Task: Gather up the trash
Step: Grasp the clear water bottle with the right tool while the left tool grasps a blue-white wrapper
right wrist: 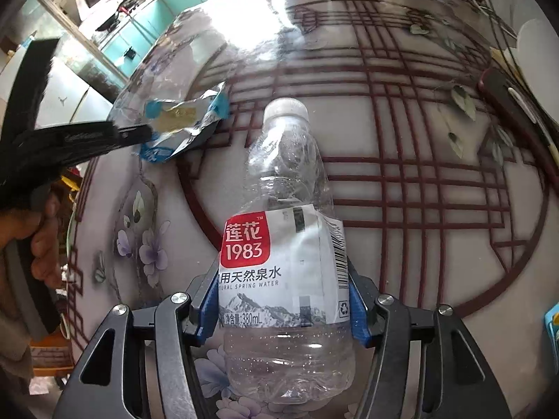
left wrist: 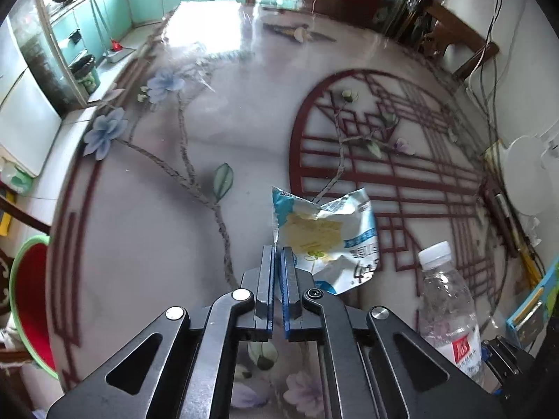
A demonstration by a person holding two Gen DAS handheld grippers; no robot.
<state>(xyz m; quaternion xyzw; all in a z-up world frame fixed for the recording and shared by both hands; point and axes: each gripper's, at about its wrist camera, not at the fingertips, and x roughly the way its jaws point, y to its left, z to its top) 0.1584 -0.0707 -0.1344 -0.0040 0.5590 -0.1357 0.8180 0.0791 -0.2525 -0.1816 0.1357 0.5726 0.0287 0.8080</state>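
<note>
- Left tongs closed to a narrow slit, pinching the near left edge of the crumpled snack wrapper; wrapper fanned out up and to the right of the tips, in the lower middle of the left wrist view.
- Right tongs held half wide around the labelled waist of the clear water bottle; blue pads pressed on both sides of the label.
- Bottle seen upright in the grip, long axis running from the tongs toward the white cap in the upper middle of the frame; seemingly empty.
- Wrapper seen also in the right wrist view, upper left, just beside the bottle, over the patterned worktop.
- Both pieces of trash already taken, one per hand; likely next, carried to a bin.
- Red and green basin at the far left edge of the left wrist view, below the worktop rim, nearer to the left hand; use as bin could not be told.
</note>
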